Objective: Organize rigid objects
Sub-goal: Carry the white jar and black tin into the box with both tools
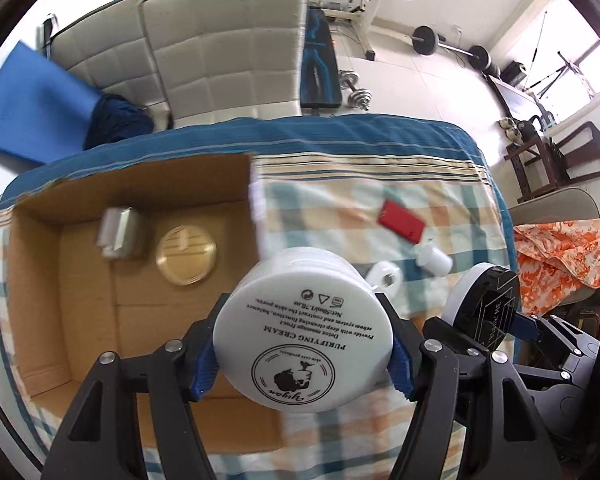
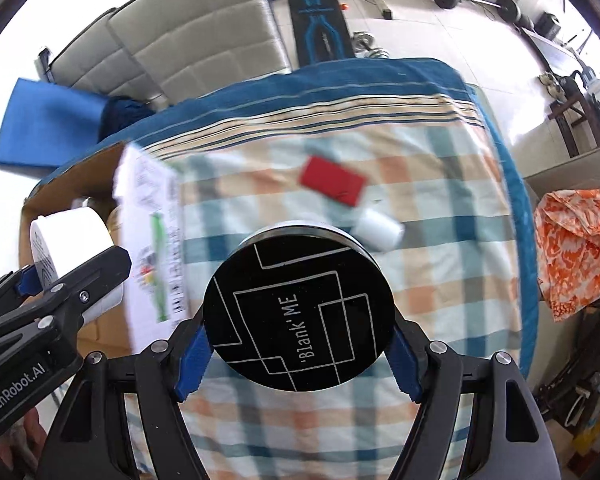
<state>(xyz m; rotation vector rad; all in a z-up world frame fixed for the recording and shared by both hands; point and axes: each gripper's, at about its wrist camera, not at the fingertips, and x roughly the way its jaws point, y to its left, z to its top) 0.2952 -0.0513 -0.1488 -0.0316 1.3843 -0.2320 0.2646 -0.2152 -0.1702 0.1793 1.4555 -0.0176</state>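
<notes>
A round white plastic cream jar (image 1: 304, 336) sits clamped between the blue pads of the left gripper (image 1: 302, 354), its flat face turned toward the camera and printed in black with "PURIFYING CREAM" and a circular logo. It hangs above the near right edge of the open brown cardboard box (image 1: 40, 280), whose floor lies ahead and to the left of this claw.

The right gripper (image 2: 298, 354) is clenched on a round black-lidded tin (image 2: 298, 316) with a silver side wall; the lid carries white angular lines and the words "Blank ME". It is held over the checked blue, orange and white cloth (image 2: 440, 280) covering the table, with the box off to the left of this claw.

Inside the box lie two things: a round gold-coloured tin (image 1: 186, 256) and, just to its left, a grey block with a white part on its side (image 1: 118, 232), blurred.

On the cloth ahead of both claws rest a flat red rectangular case (image 2: 332, 184) and, just beside it on the near side, one small white cylindrical bottle (image 2: 380, 230) lying on its side. The left view also shows one small white ring-shaped piece (image 1: 386, 278) just past the jar.

A printed white paper sheet (image 2: 152, 236) hangs on the box's right wall.
</notes>
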